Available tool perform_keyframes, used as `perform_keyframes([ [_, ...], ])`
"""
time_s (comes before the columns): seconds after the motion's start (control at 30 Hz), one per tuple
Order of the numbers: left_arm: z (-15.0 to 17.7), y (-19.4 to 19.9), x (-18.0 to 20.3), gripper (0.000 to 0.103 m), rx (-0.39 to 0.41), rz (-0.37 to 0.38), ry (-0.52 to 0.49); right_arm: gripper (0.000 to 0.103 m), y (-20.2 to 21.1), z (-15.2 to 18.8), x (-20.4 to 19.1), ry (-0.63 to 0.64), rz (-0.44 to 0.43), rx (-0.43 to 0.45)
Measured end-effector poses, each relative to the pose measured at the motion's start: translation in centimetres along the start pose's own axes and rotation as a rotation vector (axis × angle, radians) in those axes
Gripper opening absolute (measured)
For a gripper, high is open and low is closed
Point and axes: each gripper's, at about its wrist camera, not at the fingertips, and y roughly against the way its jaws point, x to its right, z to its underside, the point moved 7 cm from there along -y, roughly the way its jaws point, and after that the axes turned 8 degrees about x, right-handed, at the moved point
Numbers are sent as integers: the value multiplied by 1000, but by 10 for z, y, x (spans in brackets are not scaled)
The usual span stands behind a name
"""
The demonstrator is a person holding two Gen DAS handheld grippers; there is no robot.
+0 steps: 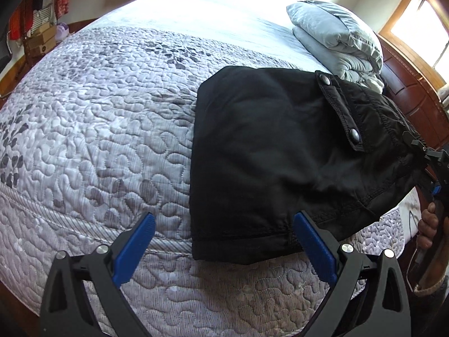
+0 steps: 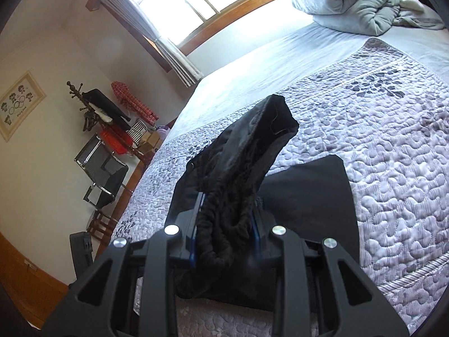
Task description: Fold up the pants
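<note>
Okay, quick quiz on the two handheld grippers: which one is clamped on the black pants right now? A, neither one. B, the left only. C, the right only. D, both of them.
C: the right gripper is shut on the gathered elastic waistband of the black fabric pants, while the left gripper hangs open with nothing between its blue pads.

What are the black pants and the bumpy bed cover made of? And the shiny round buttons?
The black pants look like smooth woven cloth, perhaps nylon or cotton: a faint sheen, stitched seams. The bed cover looks like quilted, padded fabric with puffy stitched squiggles. The snap buttons seem to be dull grey metal, though coated plastic is possible.
</note>
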Motion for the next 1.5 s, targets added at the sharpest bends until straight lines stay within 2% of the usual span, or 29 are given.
perform_keyframes([
  [0.27, 4, -6, 10, 99, -12, -20, -49, 27, -4, 23, 34, -59, 41, -31],
  [0.7, 3, -2, -5, 99, -19, -43, -32, 29, -17, 55, 71, -112, 106, -80],
  [0.83, 5, 2, -13, 99, -45, -27, -8, 42, -20, 64, 80, -130, 116, -102],
  [0.97, 9, 10, -27, 99, -65, 19, 60, 63, -15, 71, 80, -147, 107, -119],
  [1.03, 13, 15, -33, 99, -65, 68, 117, 76, -6, 72, 78, -153, 104, -110],
  [1.07, 15, 16, -35, 99, -65, 88, 137, 79, -2, 73, 78, -161, 98, -106],
  [1.17, 21, 15, -38, 99, -80, 107, 163, 79, 11, 79, 75, -186, 72, -103],
  [1.23, 28, 7, -39, 99, -121, 122, 175, 79, 18, 84, 74, -194, 66, -106],
  [1.3, 35, 0, -36, 99, -160, 194, 232, 79, 22, 87, 74, -194, 71, -107],
  [1.43, 46, -10, -27, 99, -230, 401, 456, 79, 24, 91, 79, -202, 82, -108],
  [1.5, 49, -15, -25, 99, -254, 456, 550, 79, 23, 93, 78, -206, 81, -108],
])
